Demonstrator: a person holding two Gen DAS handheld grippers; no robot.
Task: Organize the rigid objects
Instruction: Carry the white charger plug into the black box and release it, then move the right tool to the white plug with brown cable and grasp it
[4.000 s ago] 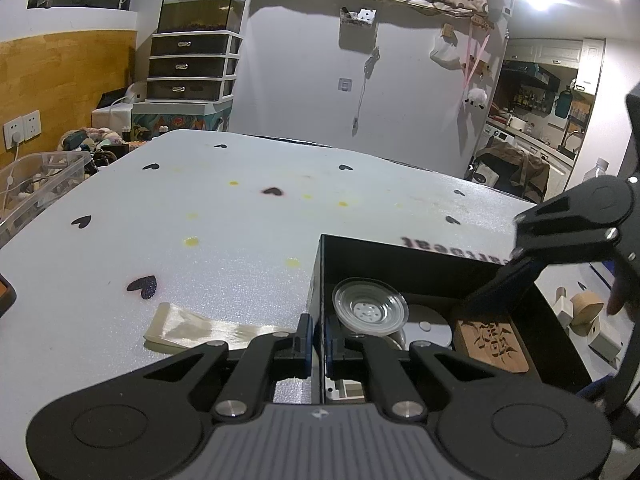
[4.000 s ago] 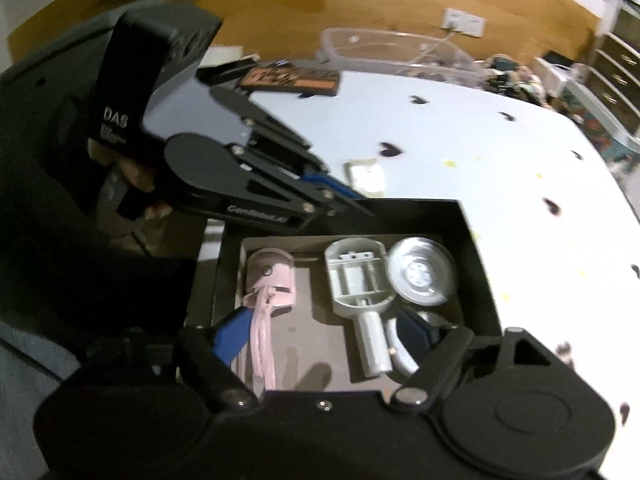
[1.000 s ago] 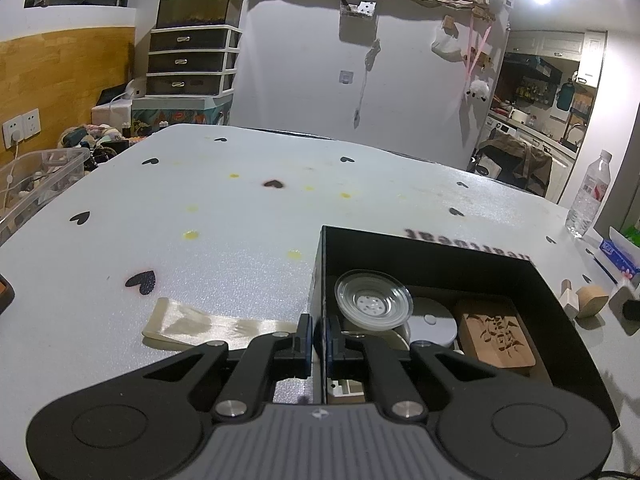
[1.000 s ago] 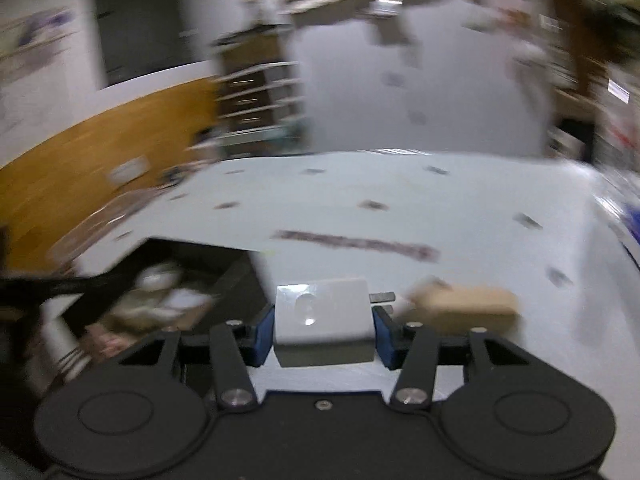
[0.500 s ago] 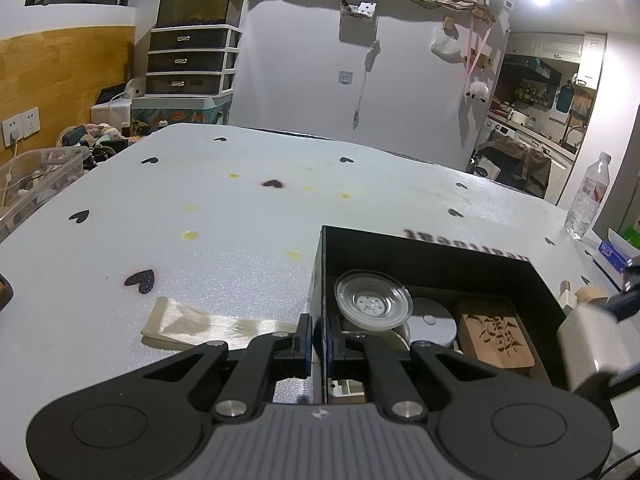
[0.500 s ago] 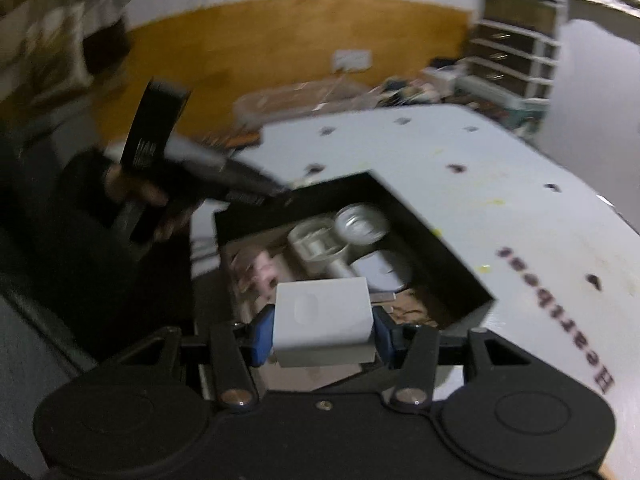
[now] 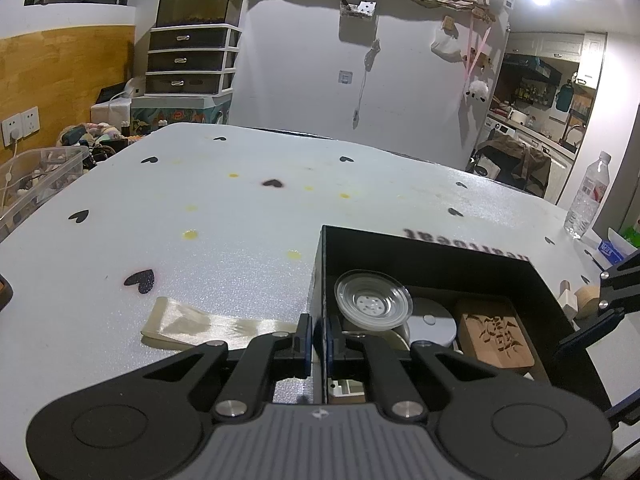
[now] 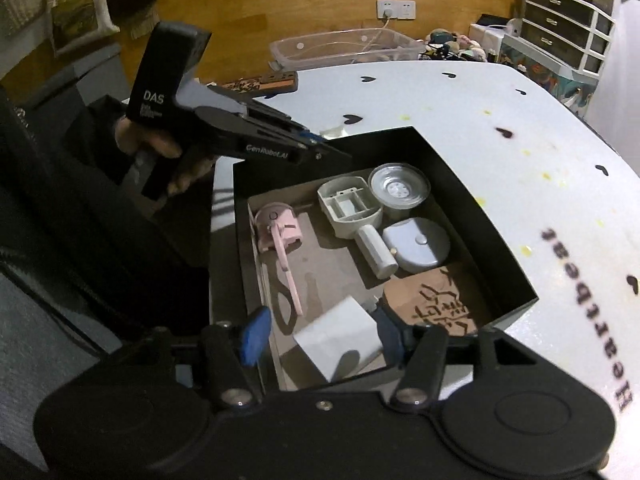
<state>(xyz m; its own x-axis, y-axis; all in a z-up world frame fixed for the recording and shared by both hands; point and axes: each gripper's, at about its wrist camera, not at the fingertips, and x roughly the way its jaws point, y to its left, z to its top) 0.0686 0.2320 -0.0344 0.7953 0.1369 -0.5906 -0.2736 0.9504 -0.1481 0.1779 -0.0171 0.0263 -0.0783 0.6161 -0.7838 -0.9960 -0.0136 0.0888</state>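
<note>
A black box (image 7: pixel 420 252) stands on the white table. My left gripper (image 7: pixel 318 340) is shut on its left wall and also shows across the box (image 8: pixel 316 148). Inside lie a clear round dish (image 8: pixel 398 186), a grey handled piece (image 8: pixel 352 208), a grey disc (image 8: pixel 416 244), a pink tool (image 8: pixel 280 236) and a carved wooden block (image 8: pixel 440 304). Over the box's near end my right gripper (image 8: pixel 320 336) points down, its jaws opening. A white block (image 8: pixel 336 340) hangs tilted between them, clear of the left pad (image 8: pixel 254 332).
A beige ribbon strip (image 7: pixel 192 324) lies left of the box. Small wooden pieces (image 7: pixel 580 300) and a water bottle (image 7: pixel 588 196) stand to its right. A clear plastic bin (image 8: pixel 344 48) sits past the table's far edge. A hand (image 8: pixel 160 148) holds the left gripper.
My right gripper swung from the open table to above the box with the white block. Its jaws have parted and the block has tipped loose. The left gripper kept still.
</note>
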